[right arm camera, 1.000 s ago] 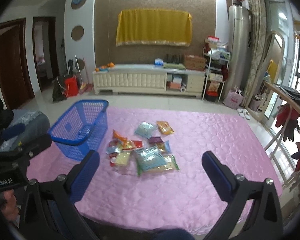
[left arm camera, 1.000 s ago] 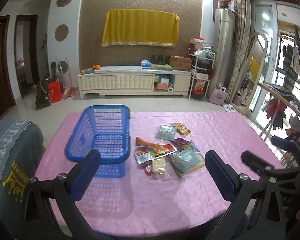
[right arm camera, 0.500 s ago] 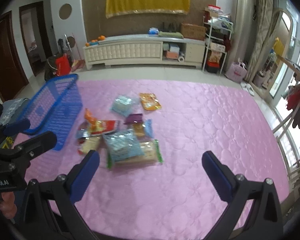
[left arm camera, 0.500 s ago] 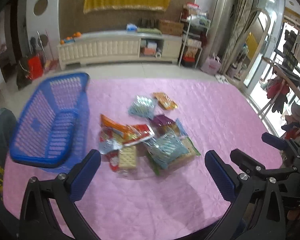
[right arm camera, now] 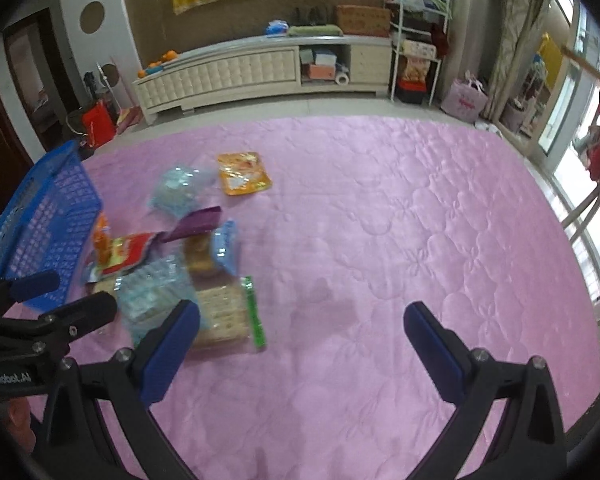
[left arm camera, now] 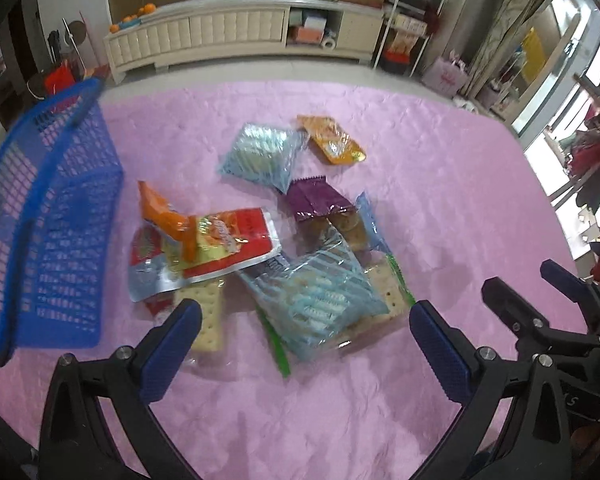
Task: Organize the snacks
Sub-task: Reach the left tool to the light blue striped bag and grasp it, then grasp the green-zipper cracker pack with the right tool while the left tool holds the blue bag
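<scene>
Several snack packets lie in a loose pile on the pink tablecloth point(left arm camera: 440, 184): a light blue striped bag point(left arm camera: 320, 300) over a cracker pack, a red and yellow pouch point(left arm camera: 228, 236), a purple packet point(left arm camera: 316, 200), a second blue bag point(left arm camera: 260, 156) and an orange pouch point(left arm camera: 332, 140). A blue mesh basket point(left arm camera: 40, 208) stands left of the pile. My left gripper point(left arm camera: 304, 344) is open and empty, just above the near side of the pile. My right gripper point(right arm camera: 300, 348) is open and empty, right of the pile; the cracker pack point(right arm camera: 228, 316) lies by its left finger.
The left gripper's body shows at the left edge of the right wrist view point(right arm camera: 40, 320); the right gripper's body shows at the right of the left wrist view point(left arm camera: 540, 320). Beyond the table are a white TV cabinet point(right arm camera: 240, 72), shelves point(right arm camera: 416, 40) and a window.
Both grippers have moved forward and tilted down toward the snack pile, which now looks closer. The basket has shifted to the left of both views. Both grippers stay open.
</scene>
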The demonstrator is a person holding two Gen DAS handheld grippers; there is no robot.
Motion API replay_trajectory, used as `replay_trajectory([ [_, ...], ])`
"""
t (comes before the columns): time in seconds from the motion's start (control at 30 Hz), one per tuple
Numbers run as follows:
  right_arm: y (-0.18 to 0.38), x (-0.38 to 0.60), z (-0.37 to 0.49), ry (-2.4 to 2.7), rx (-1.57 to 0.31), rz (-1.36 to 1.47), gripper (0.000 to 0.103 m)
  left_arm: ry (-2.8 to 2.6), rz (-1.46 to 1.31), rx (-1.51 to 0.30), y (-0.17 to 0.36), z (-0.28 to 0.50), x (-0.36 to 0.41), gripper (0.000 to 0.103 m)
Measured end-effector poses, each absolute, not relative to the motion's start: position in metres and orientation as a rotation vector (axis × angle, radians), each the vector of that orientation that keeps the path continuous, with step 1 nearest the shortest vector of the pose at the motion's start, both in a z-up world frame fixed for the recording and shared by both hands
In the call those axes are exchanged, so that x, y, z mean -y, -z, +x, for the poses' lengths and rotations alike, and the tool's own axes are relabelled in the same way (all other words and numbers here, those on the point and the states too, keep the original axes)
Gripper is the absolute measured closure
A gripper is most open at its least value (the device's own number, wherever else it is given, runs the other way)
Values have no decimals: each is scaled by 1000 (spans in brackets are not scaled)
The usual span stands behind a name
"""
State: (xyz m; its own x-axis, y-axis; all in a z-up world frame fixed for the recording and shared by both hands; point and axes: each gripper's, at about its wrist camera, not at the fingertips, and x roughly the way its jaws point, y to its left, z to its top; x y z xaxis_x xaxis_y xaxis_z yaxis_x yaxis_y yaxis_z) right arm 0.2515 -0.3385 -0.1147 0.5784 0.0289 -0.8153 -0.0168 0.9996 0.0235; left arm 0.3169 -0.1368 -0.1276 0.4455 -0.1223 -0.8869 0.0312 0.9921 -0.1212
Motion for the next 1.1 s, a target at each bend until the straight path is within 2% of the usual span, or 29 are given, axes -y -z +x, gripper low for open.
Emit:
replay_trajectory([
  [0.37,136,365,257,13,-977,27,0,28,-24,-1208,169,359,164,0],
  [0.43,138,368,255,16,-984,40,0,7,13,-1202,171,359,167,7],
  [0.47,138,370,253,21,-986,44,0,-4,26,-1200,172,361,167,15],
  [0.77,132,360,252,-13,-997,48,0,47,18,-1178,161,346,154,39],
  [1.1,134,307,260,-271,-1034,-48,0,91,-5,-1141,136,303,108,42],
])
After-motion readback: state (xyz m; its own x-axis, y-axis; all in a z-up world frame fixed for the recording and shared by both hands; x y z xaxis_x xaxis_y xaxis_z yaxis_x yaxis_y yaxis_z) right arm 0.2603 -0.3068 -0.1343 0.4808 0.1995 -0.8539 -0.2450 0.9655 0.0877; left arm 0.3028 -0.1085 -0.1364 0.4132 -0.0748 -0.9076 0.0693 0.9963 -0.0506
